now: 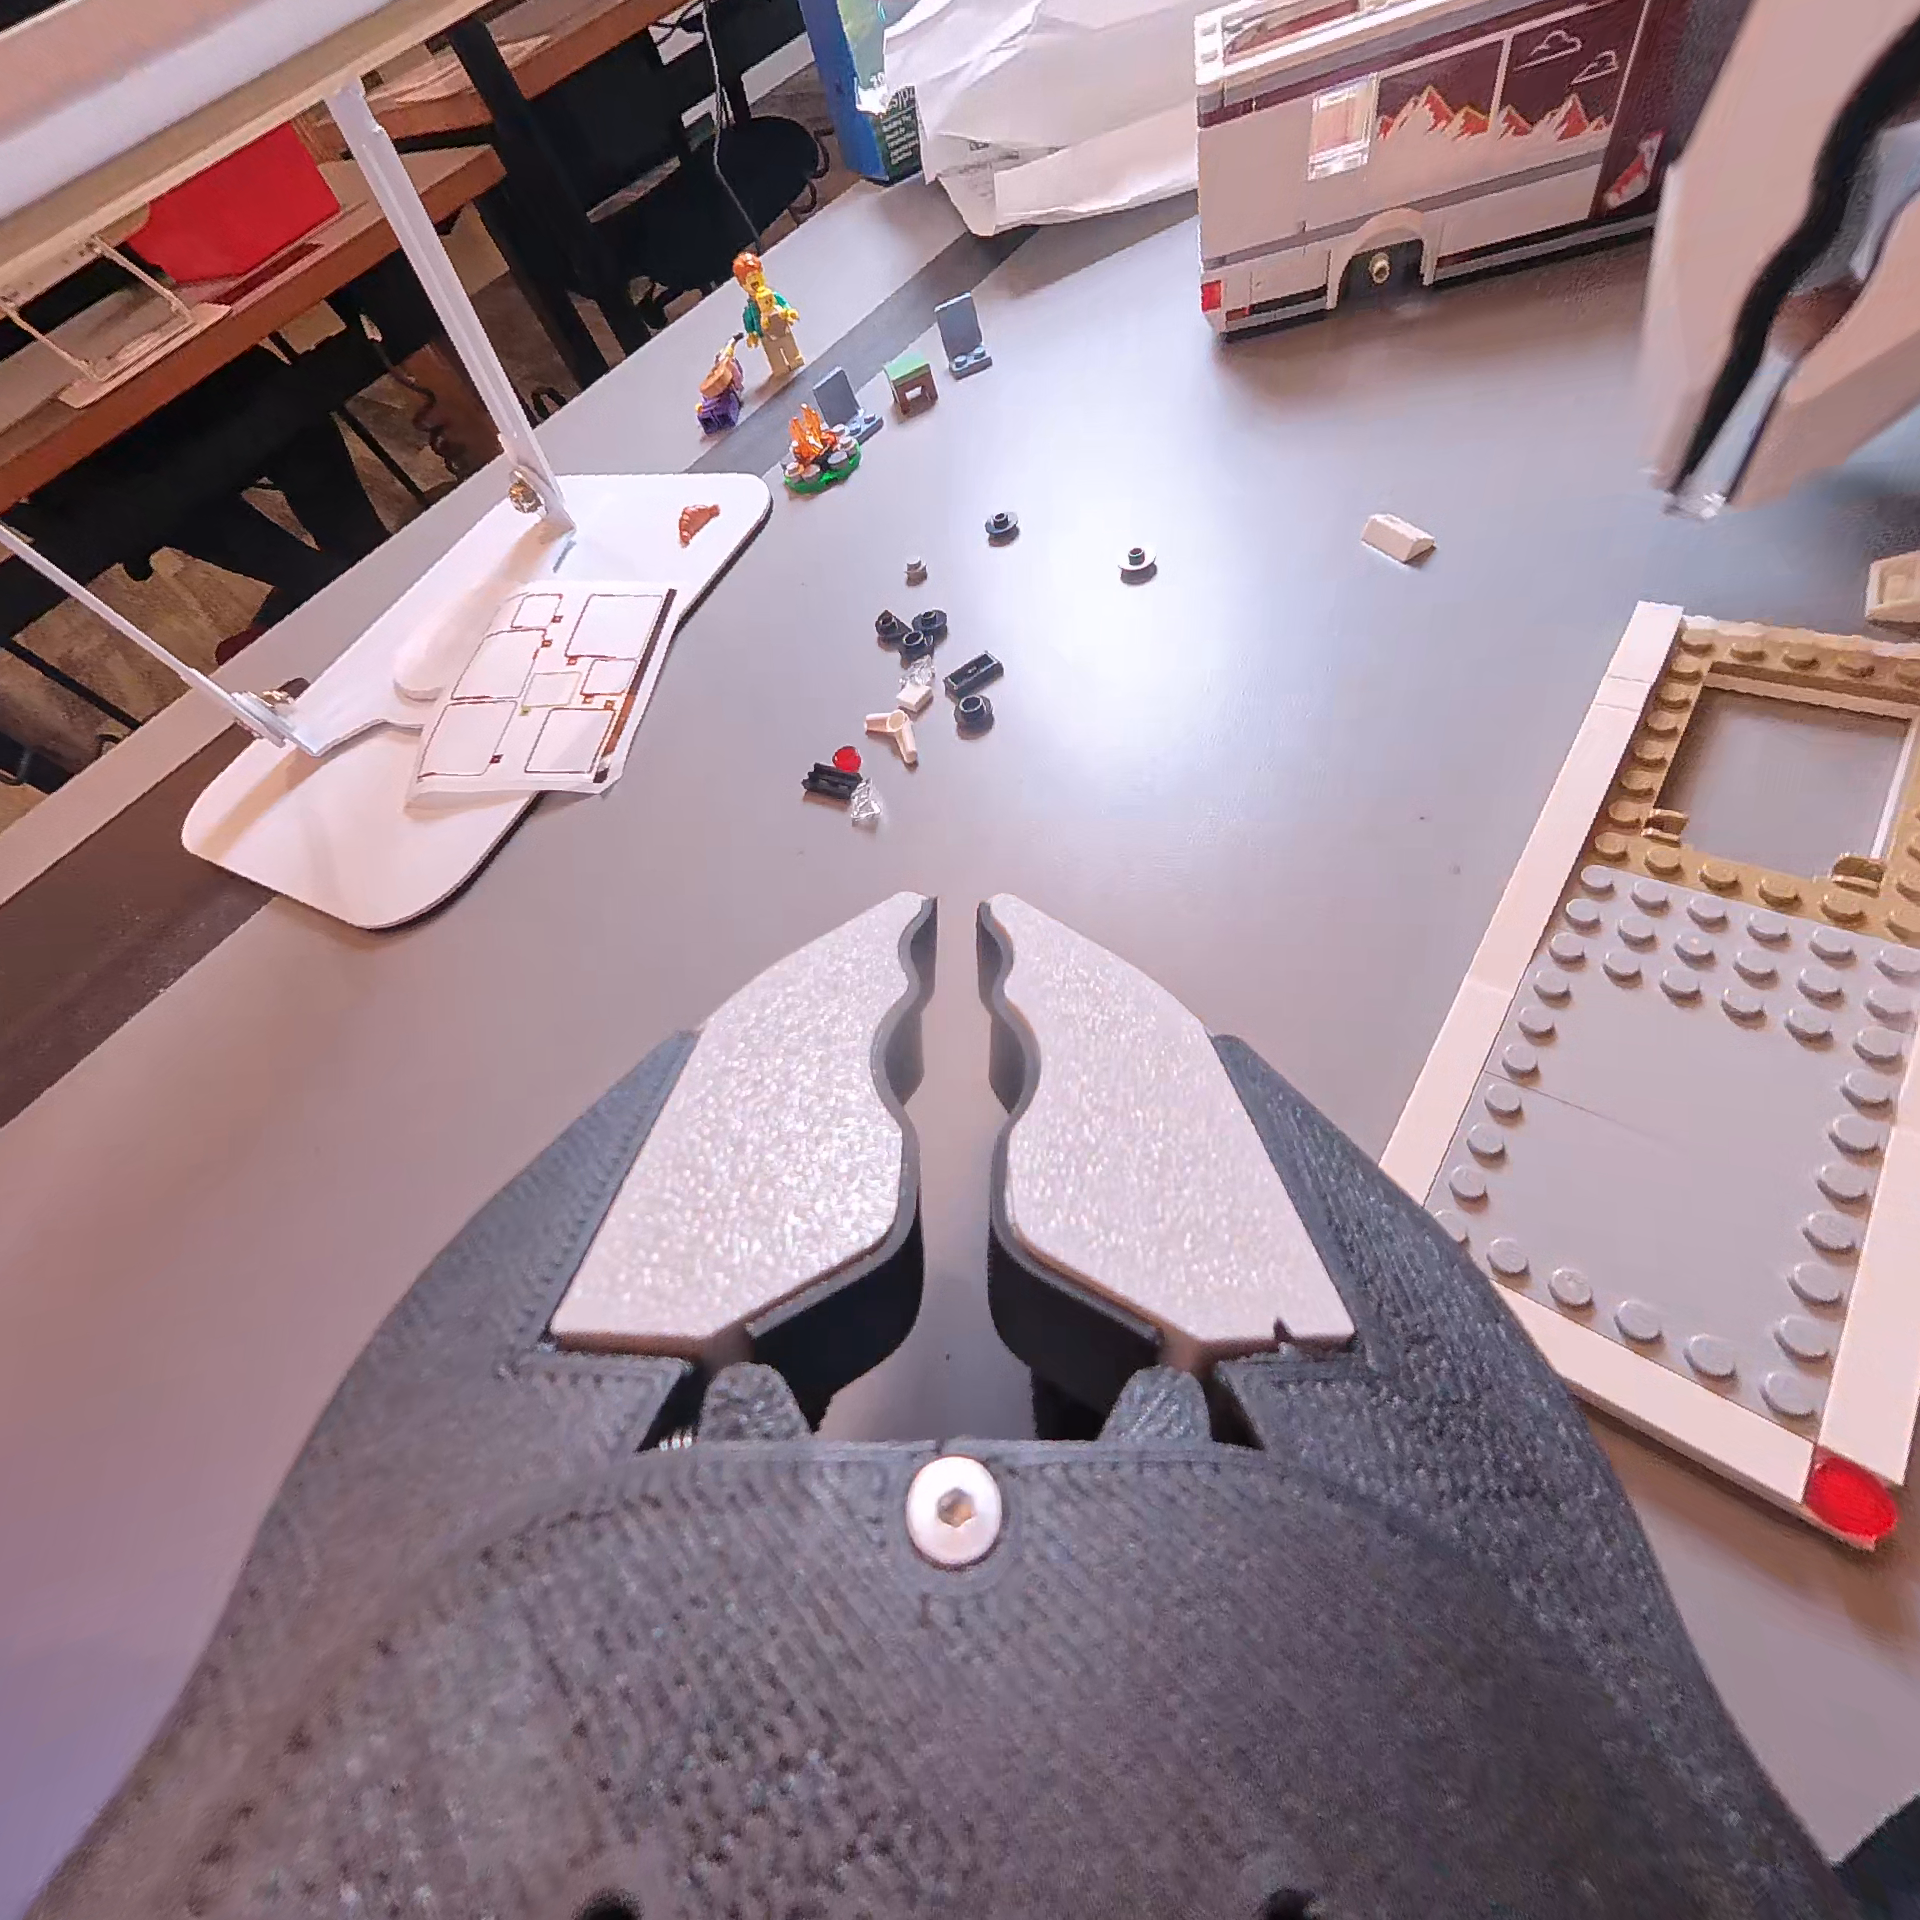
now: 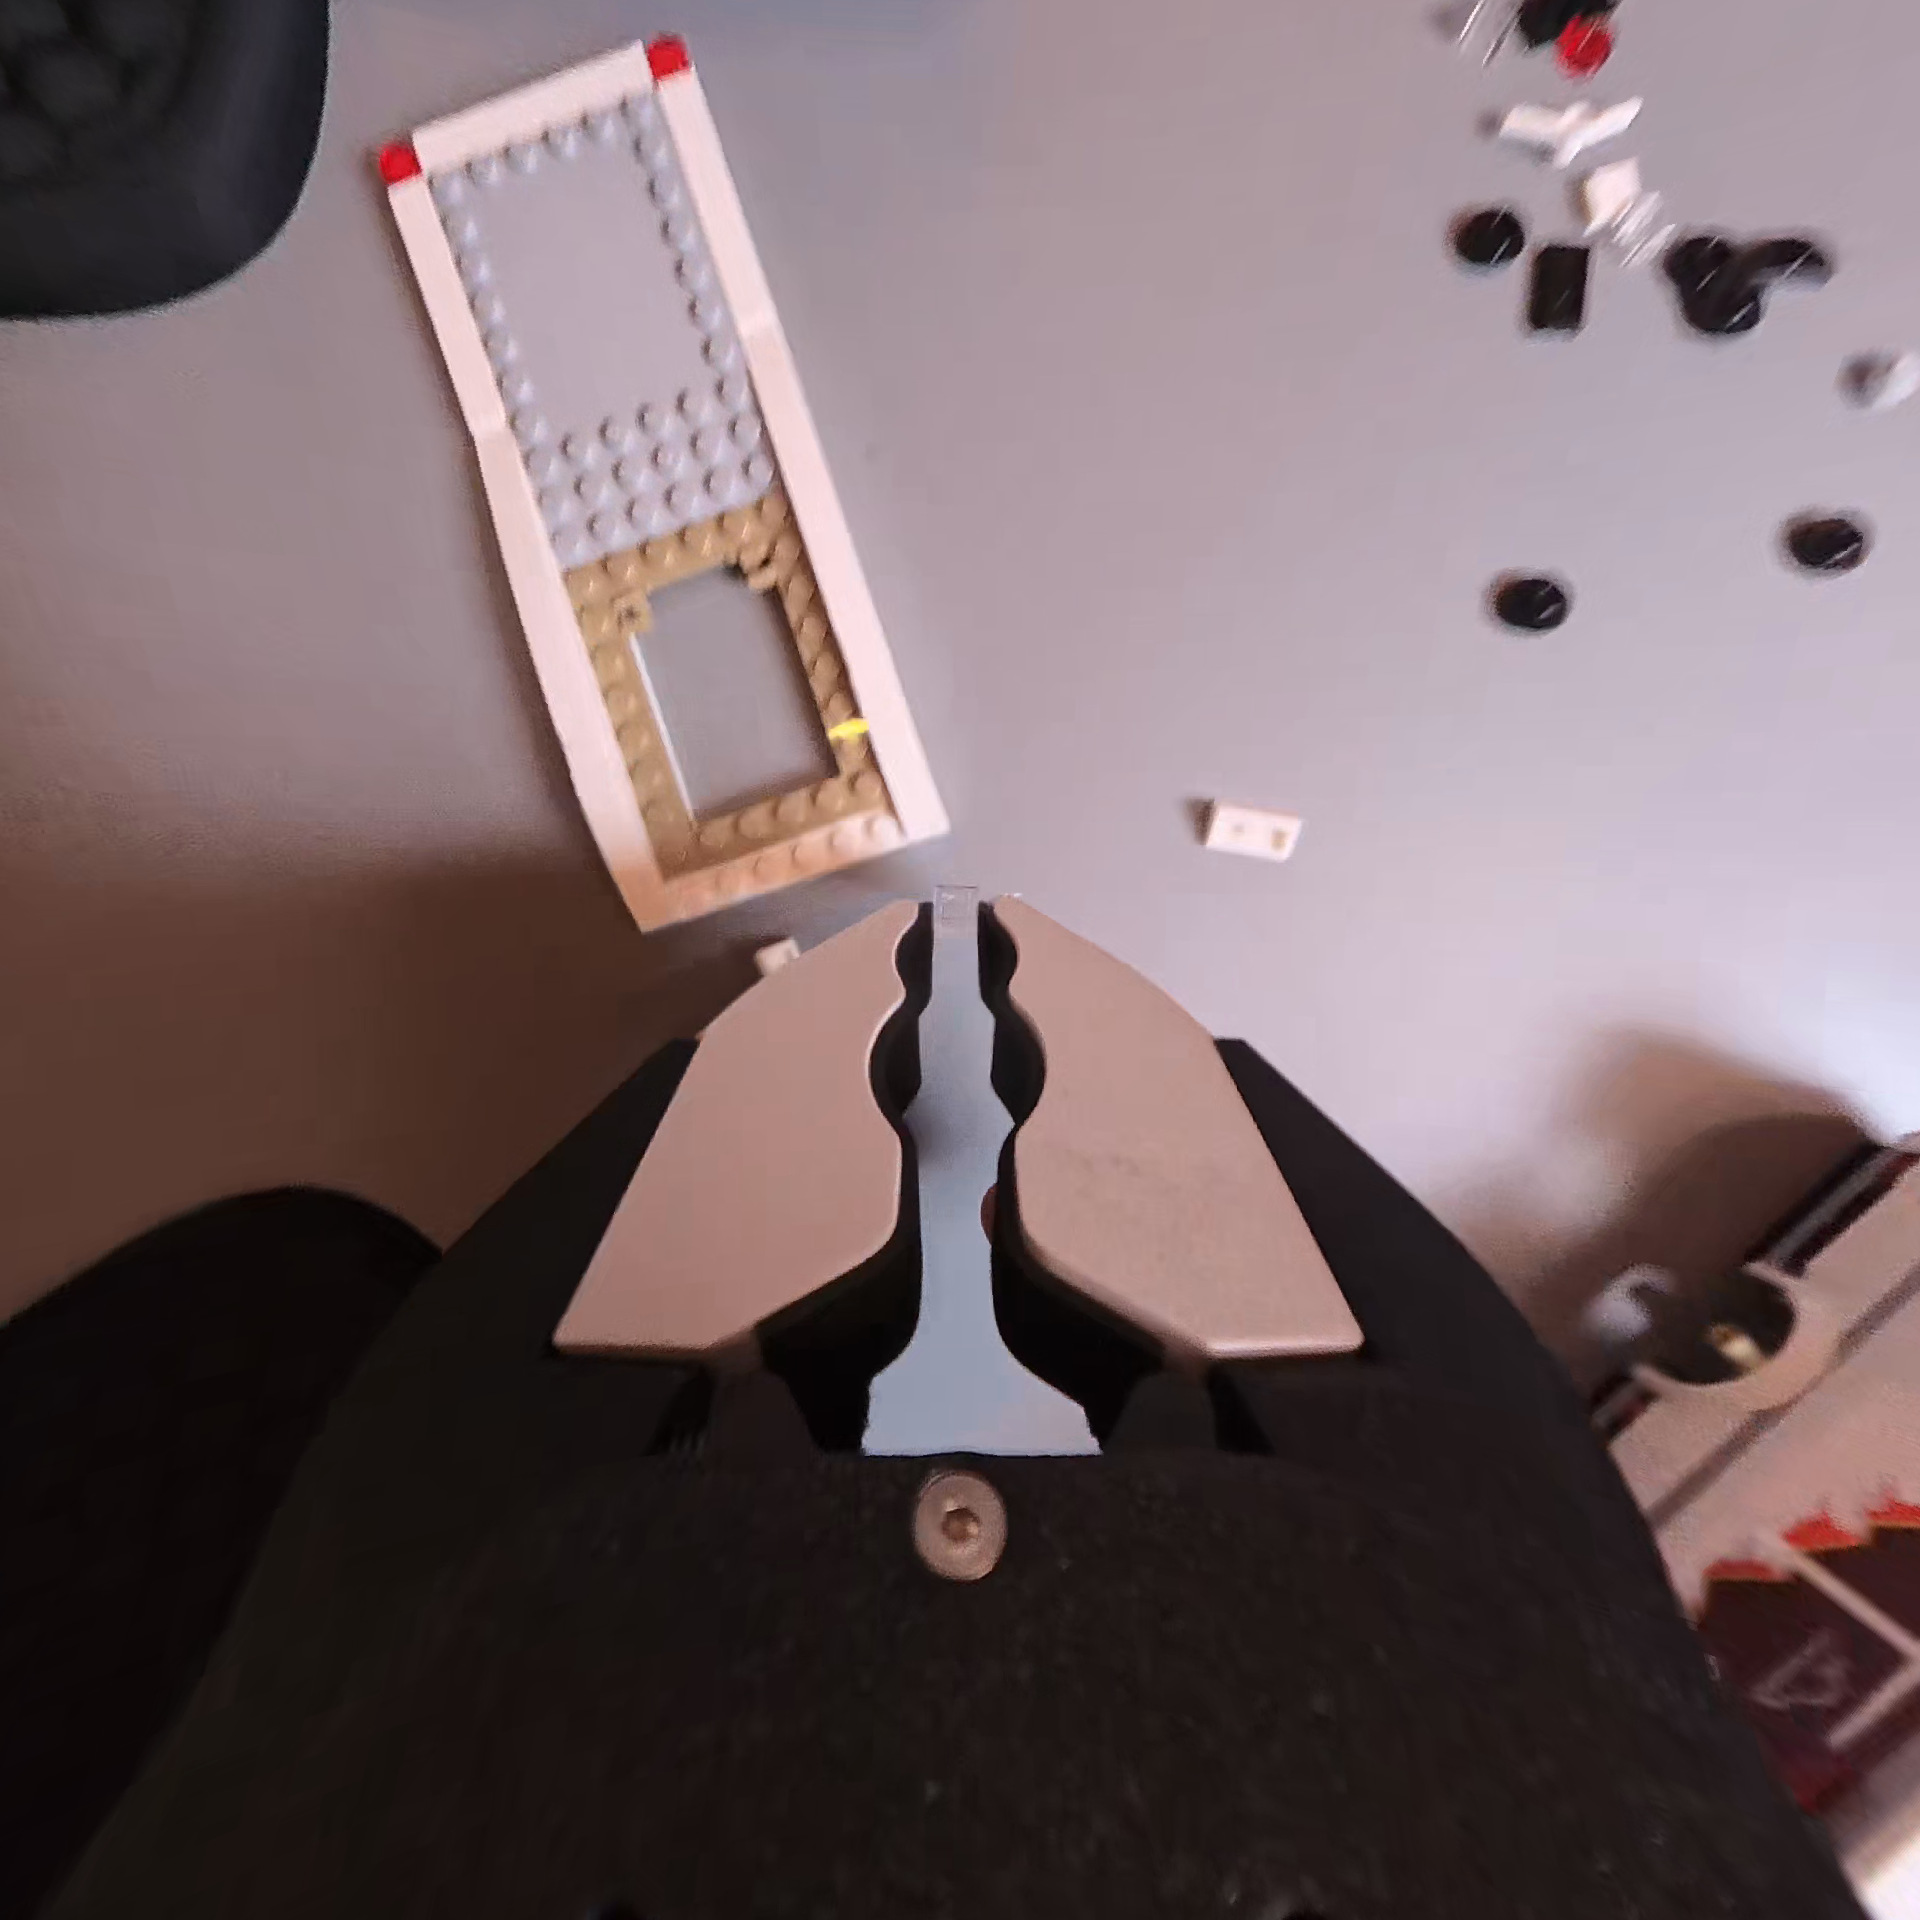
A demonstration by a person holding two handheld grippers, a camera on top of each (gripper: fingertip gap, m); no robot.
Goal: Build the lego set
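Clear piece [image 2: 956, 902], seemingly pinched by right hand-held gripper [image 2: 957, 914]; left hand-held gripper [image 1: 957, 914] slightly parted, bare.

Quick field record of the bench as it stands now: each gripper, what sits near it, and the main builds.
left gripper: fingers slightly apart, nothing between them, above grey table
right gripper: fingers closed on small clear plastic piece
nearest left: scatter of small black, white and red loose bricks
nearest right: flat white-bordered grey and tan studded plate
also: white and maroon toy camper van; toy figures by toy campfire
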